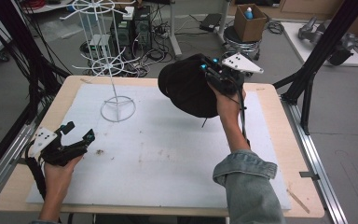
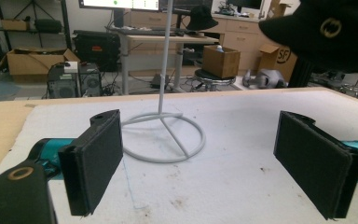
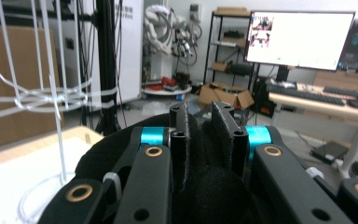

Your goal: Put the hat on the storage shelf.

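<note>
So the right gripper [image 1: 208, 71] is clamping down on one black hat [image 1: 186, 91], holding it up in the air over the far right part of the white foam mat [image 1: 168, 158], clear of the surface. In the right gripper view the jaws are pinching a fold of the black fabric between them. The left gripper [image 1: 78, 132] is sitting low near the mat's left edge with its jaws spread wide and nothing in them.

Writing-wise: the hat is showing a small round gold logo in the left gripper view, too blurry to read. A cardboard box [image 2: 279, 56] behind it is showing "SF".

Counts: one hat in hand, one white wire stand [image 1: 116, 105] on the mat, two grippers. The stand's top is getting cut off by the frame, and the hat is hiding most of the right gripper's fingers.
</note>
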Tool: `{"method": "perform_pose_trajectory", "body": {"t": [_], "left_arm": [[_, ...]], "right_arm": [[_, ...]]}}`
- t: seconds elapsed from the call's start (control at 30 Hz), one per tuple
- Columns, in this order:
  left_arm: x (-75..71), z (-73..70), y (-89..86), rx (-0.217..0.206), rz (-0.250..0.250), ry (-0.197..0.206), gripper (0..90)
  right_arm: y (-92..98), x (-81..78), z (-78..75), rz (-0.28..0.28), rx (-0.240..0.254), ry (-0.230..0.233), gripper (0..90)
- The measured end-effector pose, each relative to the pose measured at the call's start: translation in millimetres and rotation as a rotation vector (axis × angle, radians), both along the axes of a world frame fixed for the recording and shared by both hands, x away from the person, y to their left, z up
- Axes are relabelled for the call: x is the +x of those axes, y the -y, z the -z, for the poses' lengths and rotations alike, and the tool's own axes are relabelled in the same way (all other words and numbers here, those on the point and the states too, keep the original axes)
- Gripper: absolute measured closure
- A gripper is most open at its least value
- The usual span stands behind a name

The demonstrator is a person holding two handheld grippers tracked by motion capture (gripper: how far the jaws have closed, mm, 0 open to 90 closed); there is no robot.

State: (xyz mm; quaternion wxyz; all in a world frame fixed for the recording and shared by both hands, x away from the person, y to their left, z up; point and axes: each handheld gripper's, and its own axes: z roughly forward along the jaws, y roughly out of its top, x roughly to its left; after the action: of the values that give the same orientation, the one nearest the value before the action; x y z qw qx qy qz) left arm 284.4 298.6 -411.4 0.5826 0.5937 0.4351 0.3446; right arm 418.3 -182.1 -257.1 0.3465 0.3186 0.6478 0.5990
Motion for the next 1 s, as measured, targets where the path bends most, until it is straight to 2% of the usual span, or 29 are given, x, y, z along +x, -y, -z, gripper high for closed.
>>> {"method": "perform_pose_trajectory", "body": {"t": [0.43,0.8,1.0], "left_arm": [[-1.0,-1.0,-1.1,-0.009,-0.004,0.006,15.9],[-0.4,-0.7,-1.9,-0.008,-0.004,0.006,15.9],[-0.4,-0.4,-3.4,-0.013,-0.007,0.005,15.9]], "right_arm": [[2.1,-1.6,-41.7,0.023,0.069,0.061,77.7],[6.2,-0.9,-70.9,0.039,0.1,0.121,77.7],[3.9,-0.6,-82.0,0.042,0.104,0.14,77.7]]}}
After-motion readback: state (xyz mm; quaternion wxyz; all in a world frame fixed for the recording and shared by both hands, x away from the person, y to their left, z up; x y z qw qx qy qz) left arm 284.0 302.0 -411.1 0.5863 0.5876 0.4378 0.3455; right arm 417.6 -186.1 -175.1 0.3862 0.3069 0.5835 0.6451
